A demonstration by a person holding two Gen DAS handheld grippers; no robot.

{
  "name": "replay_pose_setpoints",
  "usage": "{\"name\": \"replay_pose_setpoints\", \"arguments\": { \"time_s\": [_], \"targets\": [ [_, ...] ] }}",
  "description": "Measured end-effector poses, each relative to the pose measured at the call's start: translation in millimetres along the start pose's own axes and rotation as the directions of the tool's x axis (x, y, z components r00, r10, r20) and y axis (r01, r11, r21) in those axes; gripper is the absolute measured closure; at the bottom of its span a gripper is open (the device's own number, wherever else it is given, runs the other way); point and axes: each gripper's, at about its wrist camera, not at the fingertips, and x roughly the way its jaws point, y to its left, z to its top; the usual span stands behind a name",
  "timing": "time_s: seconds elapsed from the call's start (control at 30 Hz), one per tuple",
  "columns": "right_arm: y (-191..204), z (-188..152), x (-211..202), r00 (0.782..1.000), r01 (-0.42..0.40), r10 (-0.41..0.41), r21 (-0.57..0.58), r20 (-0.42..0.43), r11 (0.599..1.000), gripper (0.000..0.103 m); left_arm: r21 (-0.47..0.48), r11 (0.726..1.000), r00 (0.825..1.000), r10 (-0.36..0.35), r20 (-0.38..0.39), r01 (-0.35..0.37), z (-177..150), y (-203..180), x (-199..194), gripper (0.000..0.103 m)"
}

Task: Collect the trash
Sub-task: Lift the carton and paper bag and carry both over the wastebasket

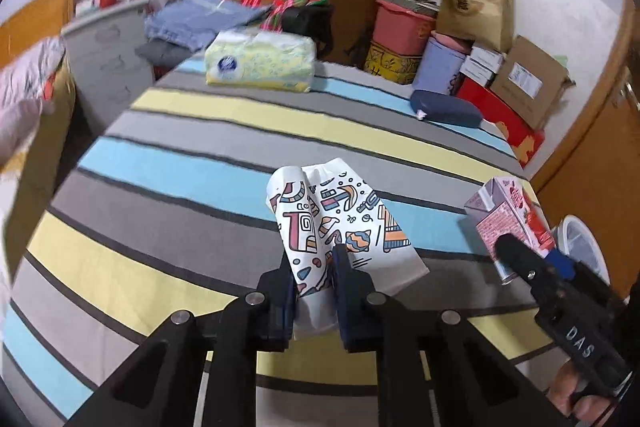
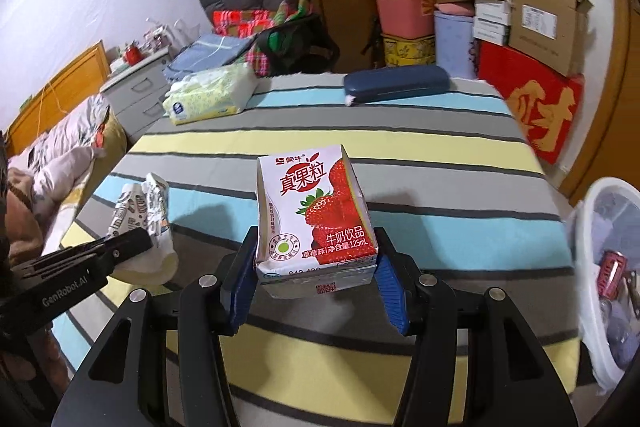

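A table covered with a striped cloth (image 2: pixel 400 163) in grey, blue and yellow fills both views. The right gripper (image 2: pixel 316 279) is clamped on a small strawberry milk carton (image 2: pixel 316 215), its blue pads pressing the carton's two lower sides. The carton stands upright, printed face toward the camera, its long axis vertical and its folded top pointing up. Whether its base rests on the cloth or sits just above it cannot be told.

The carton looks light and probably empty. Its left wall already shows dents, so it seems thin card that will crush under a hard squeeze. The low, wide grip near the stiffer base looks like a sound place to hold it.

The left gripper (image 1: pixel 314 283) is closed on a crumpled paper bag (image 1: pixel 328 219) printed with colourful doodles. The bag is pinched at its near end, and its long axis runs away from the gripper toward the far side of the table. It looks very light, soft and floppy, so it will likely sag beyond the pinch point.

A white trash bin (image 2: pixel 612 227) with some litter inside stands off the table's right edge, close to the carton. Further back on the cloth lie a tissue pack (image 2: pixel 208 95) and a dark blue case (image 2: pixel 396 83), well apart from both grippers.
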Motion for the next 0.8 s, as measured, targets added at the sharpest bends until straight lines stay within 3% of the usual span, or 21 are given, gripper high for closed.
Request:
{"name": "replay_pose_setpoints", "arguments": {
  "time_s": [0.07,0.17,0.4,0.8],
  "targets": [
    [-6.0,-0.9,-6.3,1.0,0.008,-0.009,0.01,0.015,1.0,0.048,0.006,0.999,0.999,-0.042,-0.005,0.042,-1.3,-9.8,-5.3,0.086],
    [-14.9,-2.2,-16.6,0.999,0.026,-0.027,0.026,0.036,0.999,0.048,0.056,0.998,0.999,-0.034,0.015,0.033,-4.3,-28.5,-16.3,0.086],
    [-38.5,-6.5,-43.7,0.993,0.07,-0.075,0.06,0.094,0.996,0.048,0.131,0.987,0.994,-0.1,0.039,0.094,-12.2,-73.5,-37.8,0.086],
    [-96.5,-20.5,-86.9,0.979,0.118,-0.141,0.16,0.146,0.98,0.048,0.27,0.942,0.975,-0.218,0.046,0.198,-27.7,-168.4,-60.0,0.086]
  ]
}}
